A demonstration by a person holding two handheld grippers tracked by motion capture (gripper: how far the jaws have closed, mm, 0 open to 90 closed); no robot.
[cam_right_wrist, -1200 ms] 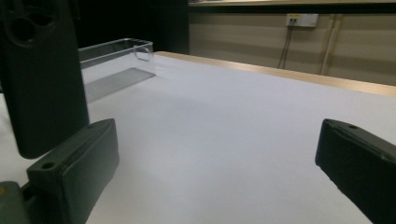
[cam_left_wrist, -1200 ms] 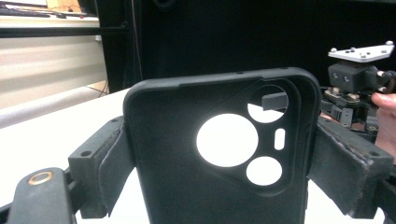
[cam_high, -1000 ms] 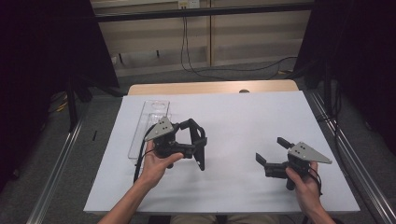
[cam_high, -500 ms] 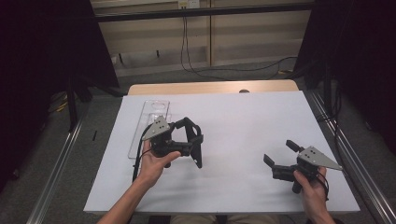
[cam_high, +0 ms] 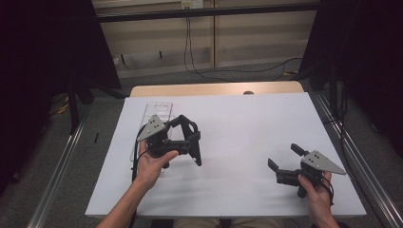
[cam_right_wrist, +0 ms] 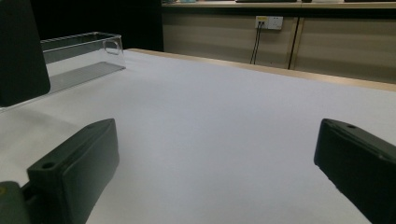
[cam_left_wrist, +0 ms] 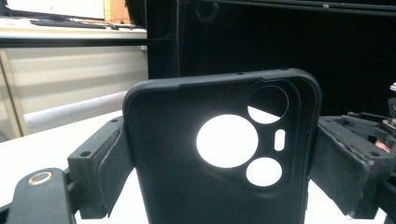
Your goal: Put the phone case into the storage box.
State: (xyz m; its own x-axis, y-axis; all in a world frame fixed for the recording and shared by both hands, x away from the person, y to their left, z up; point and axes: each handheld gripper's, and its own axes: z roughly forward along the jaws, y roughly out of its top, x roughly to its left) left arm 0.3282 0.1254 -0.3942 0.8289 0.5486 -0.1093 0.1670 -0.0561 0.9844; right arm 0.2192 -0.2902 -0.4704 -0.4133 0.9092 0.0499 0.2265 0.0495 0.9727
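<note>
A black phone case (cam_high: 195,145) with round camera cut-outs stands upright between the jaws of my left gripper (cam_high: 189,138), which is shut on it above the left-middle of the white table (cam_high: 237,123). In the left gripper view the case (cam_left_wrist: 177,177) is clamped by both pads (cam_left_wrist: 105,163), its inner side facing the camera. My right gripper (cam_high: 285,156) sits low near the table's front right, open, with nothing between its fingers (cam_right_wrist: 79,158). From the right gripper view the case (cam_right_wrist: 21,51) shows at the far left edge.
A clear plastic tray (cam_high: 154,114) lies on the table's left side, just behind the left gripper, and also appears as the clear tray (cam_right_wrist: 79,56) at upper left. Metal rails run along both sides of the table. A wooden strip (cam_high: 214,89) edges the far side.
My right gripper has drawn back toward the front right corner and sunk lower. The left gripper has shifted slightly left, still holding the case.
</note>
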